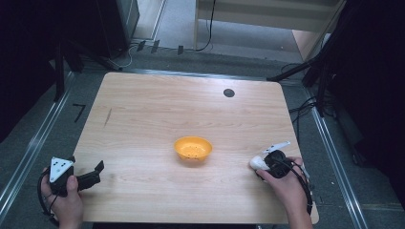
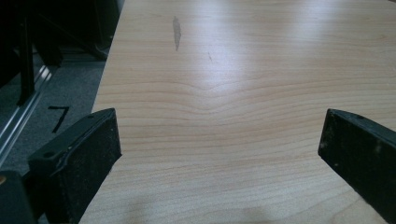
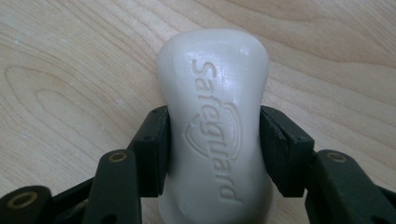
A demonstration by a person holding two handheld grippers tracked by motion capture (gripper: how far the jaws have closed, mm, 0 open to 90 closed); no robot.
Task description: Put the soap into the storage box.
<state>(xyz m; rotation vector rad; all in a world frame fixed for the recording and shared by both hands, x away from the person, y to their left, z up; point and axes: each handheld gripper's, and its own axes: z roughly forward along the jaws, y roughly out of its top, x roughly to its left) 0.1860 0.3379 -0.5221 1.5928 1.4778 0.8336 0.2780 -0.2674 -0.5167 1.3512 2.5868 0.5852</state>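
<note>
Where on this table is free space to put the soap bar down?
Nearly everywhere: the wooden table is bare behind and left of the orange bowl, also between bowl and left gripper. Only the near right corner, around the right gripper holding the soap bar, is occupied.

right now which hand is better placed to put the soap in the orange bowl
Right: its tongs already clamp the soap bar near the orange bowl. The left tongs stand open, holding nothing.

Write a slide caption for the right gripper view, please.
Right gripper clamps a white bar of soap on the wooden table.
</note>
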